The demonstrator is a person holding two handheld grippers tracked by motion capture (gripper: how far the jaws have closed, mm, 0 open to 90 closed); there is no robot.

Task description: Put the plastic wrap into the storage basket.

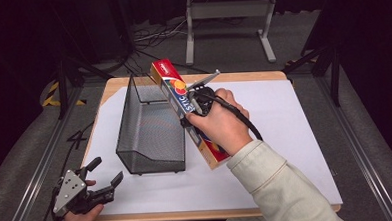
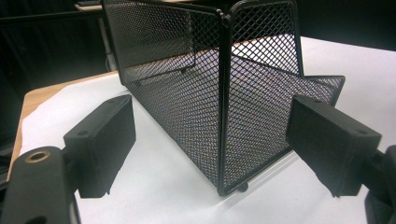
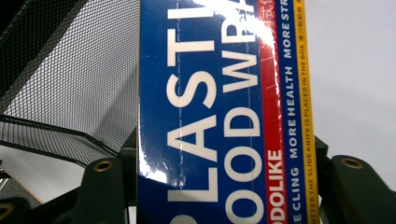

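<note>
At a white-topped wooden table (image 1: pixel 294 116), a person's right gripper (image 1: pixel 199 104) is clamped across the middle of one long blue, red and yellow cardboard box of plastic food wrap (image 1: pixel 186 108), holding it tilted just beside the right wall of one black wire-mesh basket (image 1: pixel 147 130). In the right gripper view the jaws press on both long edges of the box (image 3: pixel 210 121), with the mesh (image 3: pixel 60 84) close on one side. The box's near end appears to be lifted off the tabletop, though the hand hides the contact. The left gripper (image 1: pixel 104 179) hovers at the table's near left corner, jaws spread wide and empty; its own view looks at the basket's near corner (image 2: pixel 224 102), which stands between the two pads (image 2: pixel 105 140) without touching them.

The step in hand looks like carrying the box to the basket. The next move would call for raising it above the rim, swinging it left and lowering it lengthwise inside, perhaps with the left gripper steadying the basket.

Count: one box, one basket, two grippers.
</note>
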